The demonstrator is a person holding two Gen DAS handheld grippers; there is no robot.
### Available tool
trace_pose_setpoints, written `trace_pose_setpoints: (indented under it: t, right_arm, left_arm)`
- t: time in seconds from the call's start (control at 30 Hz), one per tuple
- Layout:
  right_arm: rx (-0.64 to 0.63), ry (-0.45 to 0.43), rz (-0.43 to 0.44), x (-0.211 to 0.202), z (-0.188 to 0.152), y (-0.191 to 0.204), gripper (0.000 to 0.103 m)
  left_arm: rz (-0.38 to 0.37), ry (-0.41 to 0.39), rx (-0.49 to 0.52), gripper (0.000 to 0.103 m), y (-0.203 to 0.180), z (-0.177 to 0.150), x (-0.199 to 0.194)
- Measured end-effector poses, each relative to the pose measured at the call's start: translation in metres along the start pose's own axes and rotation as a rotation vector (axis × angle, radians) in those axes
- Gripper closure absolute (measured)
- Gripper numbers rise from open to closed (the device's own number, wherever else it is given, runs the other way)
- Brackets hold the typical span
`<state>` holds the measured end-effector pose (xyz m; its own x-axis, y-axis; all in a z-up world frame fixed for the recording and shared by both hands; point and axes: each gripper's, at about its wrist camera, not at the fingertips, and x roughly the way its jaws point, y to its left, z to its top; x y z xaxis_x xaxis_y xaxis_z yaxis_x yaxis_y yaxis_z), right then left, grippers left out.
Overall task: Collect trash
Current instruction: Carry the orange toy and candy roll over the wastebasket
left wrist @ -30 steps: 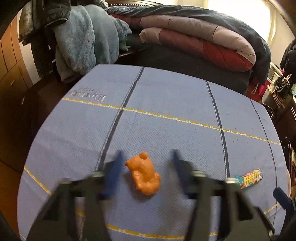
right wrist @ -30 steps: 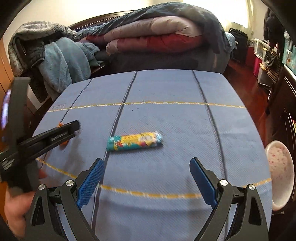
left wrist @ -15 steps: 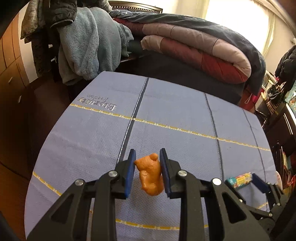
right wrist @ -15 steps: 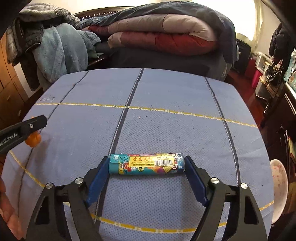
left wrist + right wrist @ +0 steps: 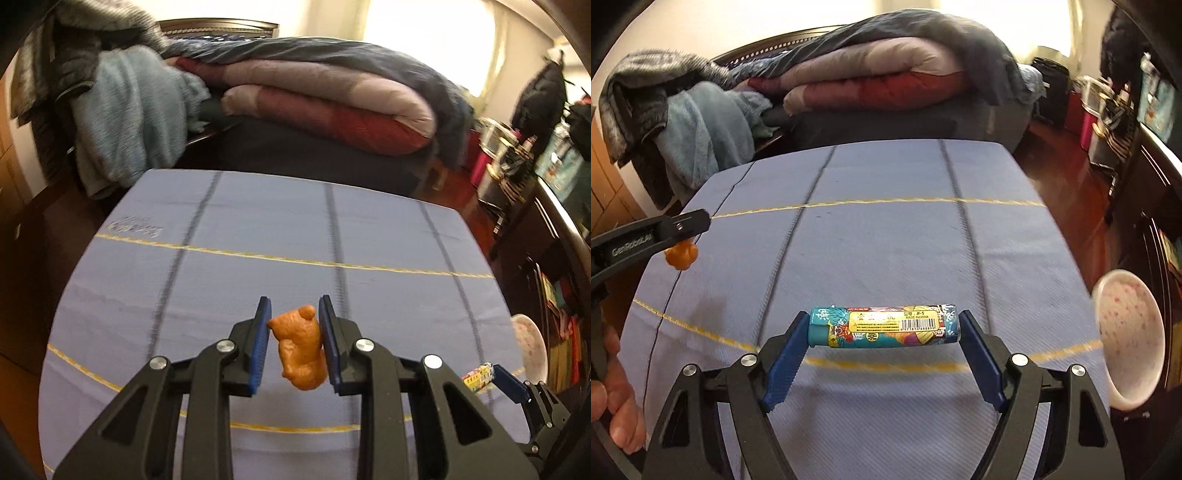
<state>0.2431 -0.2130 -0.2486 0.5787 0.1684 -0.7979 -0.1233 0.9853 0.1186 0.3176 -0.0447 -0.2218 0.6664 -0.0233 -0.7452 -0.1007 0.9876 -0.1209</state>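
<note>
In the left wrist view, the left gripper [image 5: 295,325] is clamped on an orange bear-shaped figure [image 5: 301,347], its blue pads pressed against both sides, above the blue tablecloth [image 5: 258,229]. At the lower right edge the end of a colourful tube [image 5: 477,377] shows, near a white speckled bowl [image 5: 530,345]. In the right wrist view, the right gripper [image 5: 884,328] grips the colourful tube [image 5: 884,325] by its two ends, crosswise between the fingers. The white speckled bowl [image 5: 1128,332] sits off the cloth's right edge. At far left the left gripper [image 5: 676,230] holds the orange figure [image 5: 681,255].
</note>
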Motion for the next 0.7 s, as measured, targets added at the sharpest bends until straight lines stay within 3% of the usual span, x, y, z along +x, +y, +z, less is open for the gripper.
trace_pose_setpoints:
  t: [0.7]
  right_arm:
    - [0.258,-0.071,-0.114,-0.068,-0.043,-0.145,0.023]
  left_arm:
    - [-0.234,0.002,0.347,0.075,-0.202,-0.031,-0.019]
